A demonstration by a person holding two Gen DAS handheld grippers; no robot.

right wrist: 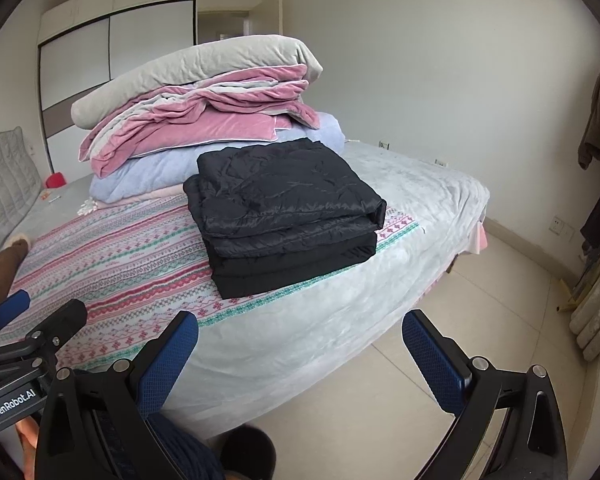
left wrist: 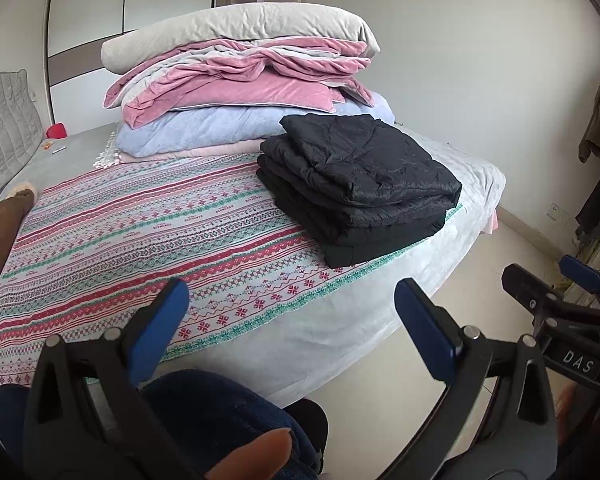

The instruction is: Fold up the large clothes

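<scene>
- One folded black garment (left wrist: 358,188) (right wrist: 286,212) lay in a neat stack on the patterned blanket (left wrist: 140,232) (right wrist: 132,264), near the bed's (left wrist: 460,184) (right wrist: 420,200) foot corner.
- Just behind it stood a pile of pink, grey and blue bedding (left wrist: 240,80) (right wrist: 196,112).
- Left claw (left wrist: 292,320) was released, blue pads spread wide, holding nothing, well apart from the garment.
- Right claw (right wrist: 300,352) was likewise released and empty, over the bed edge.

A wide bed in a pale grey fleece sheet (right wrist: 400,216) carries a red-and-green patterned striped cloth (left wrist: 140,232); on it lie folded black quilted garments (right wrist: 284,212), with stacked pink, grey and lilac quilts (left wrist: 240,80) farther back.
</scene>
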